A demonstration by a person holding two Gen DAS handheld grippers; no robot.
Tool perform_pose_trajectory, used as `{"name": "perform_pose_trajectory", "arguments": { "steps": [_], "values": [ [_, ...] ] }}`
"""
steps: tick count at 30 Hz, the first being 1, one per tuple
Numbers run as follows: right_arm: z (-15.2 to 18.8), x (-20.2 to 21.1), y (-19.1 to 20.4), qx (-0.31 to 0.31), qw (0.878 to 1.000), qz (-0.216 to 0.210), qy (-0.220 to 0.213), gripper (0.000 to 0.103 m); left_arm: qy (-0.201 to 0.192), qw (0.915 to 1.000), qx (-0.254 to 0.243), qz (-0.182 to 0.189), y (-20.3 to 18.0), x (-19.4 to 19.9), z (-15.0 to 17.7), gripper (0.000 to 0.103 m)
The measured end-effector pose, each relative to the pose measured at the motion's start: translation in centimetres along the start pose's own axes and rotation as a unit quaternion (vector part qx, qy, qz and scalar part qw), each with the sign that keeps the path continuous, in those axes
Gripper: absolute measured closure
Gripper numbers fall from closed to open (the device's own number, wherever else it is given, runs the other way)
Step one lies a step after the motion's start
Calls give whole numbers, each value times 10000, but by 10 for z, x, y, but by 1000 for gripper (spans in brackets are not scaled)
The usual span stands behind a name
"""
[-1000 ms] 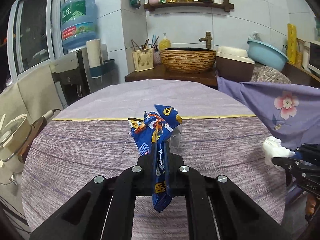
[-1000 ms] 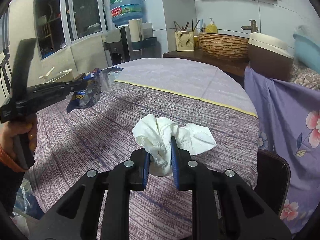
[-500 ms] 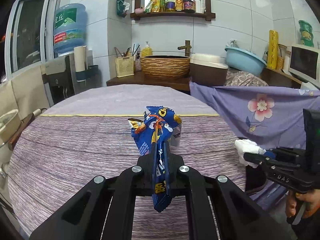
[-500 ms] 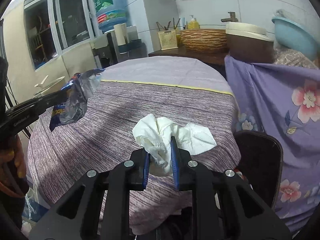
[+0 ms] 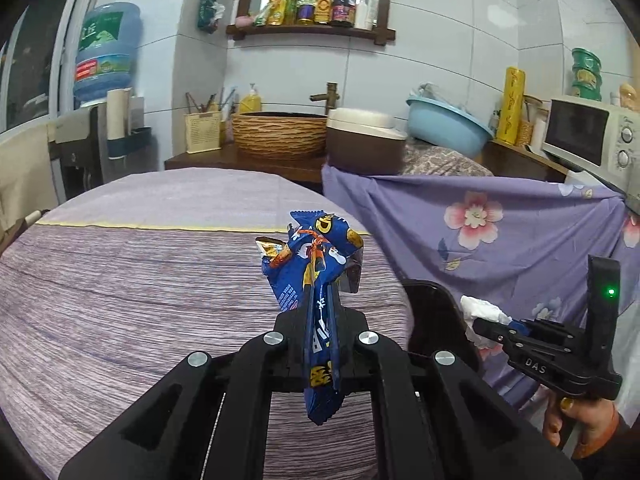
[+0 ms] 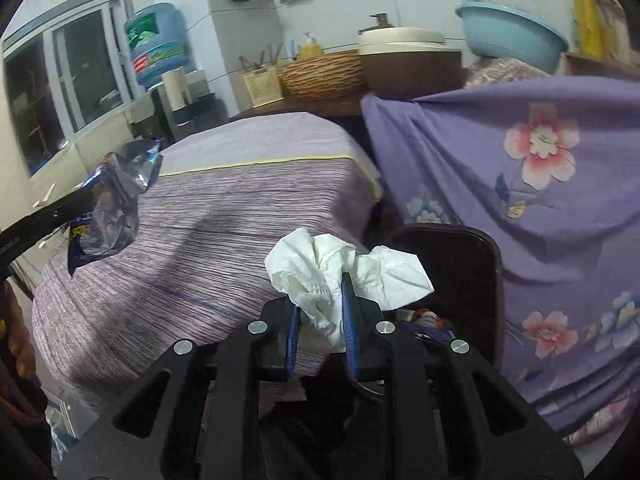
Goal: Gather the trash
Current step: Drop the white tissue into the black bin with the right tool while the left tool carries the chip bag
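right claw (image 6: 320,312) pinching a crumpled white tissue (image 6: 340,272), held up off the counter (image 6: 208,232) past its right edge. landmark = dark trash bin (image 6: 472,264) standing on the floor beside that counter edge, against the purple floral cloth (image 6: 540,184). tissue sits just above and slightly counter-side of the bin's open mouth, looks like colourful wrappers already inside below the claw. bin rim is near-upright behind the tissue, opening lies down and forward of the fingers.

left claw (image 5: 320,304) clamped on a blue snack wrapper (image 5: 316,280), wrapper's long axis running vertical through the fingers, tail hanging below them. it's over the counter, well to the counter side of the bin; in left wrist view the bin (image 5: 436,312) is to its right and lower.

right claw is the nearer one to the bin, almost over it; likely drop the tissue first, needs a small shift forward/down so it clears the near rim. left then has to travel right across the counter edge. risk: tissue light, may cling to a pad or snag on the rim.
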State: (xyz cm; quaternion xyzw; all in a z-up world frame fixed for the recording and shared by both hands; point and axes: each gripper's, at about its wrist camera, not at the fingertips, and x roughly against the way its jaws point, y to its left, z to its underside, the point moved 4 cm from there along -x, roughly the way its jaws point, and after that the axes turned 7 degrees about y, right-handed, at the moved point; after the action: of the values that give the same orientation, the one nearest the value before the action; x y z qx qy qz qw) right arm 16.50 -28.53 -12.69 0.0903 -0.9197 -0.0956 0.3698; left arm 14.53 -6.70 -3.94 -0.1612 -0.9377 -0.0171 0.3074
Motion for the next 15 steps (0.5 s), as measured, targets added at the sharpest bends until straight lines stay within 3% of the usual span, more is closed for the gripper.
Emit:
{"name": "perform_pose_trajectory", "arguments": {
  "steps": [6,15],
  "values": [
    [14,-11,-48,-365,9986,369,79,83,101,9992,-153,359,-32,-17,0,95],
    [25,-57,-84,-625,9961,506,359,83,291,9952,-548,763,-81,-42,5,95]
  ]
}}
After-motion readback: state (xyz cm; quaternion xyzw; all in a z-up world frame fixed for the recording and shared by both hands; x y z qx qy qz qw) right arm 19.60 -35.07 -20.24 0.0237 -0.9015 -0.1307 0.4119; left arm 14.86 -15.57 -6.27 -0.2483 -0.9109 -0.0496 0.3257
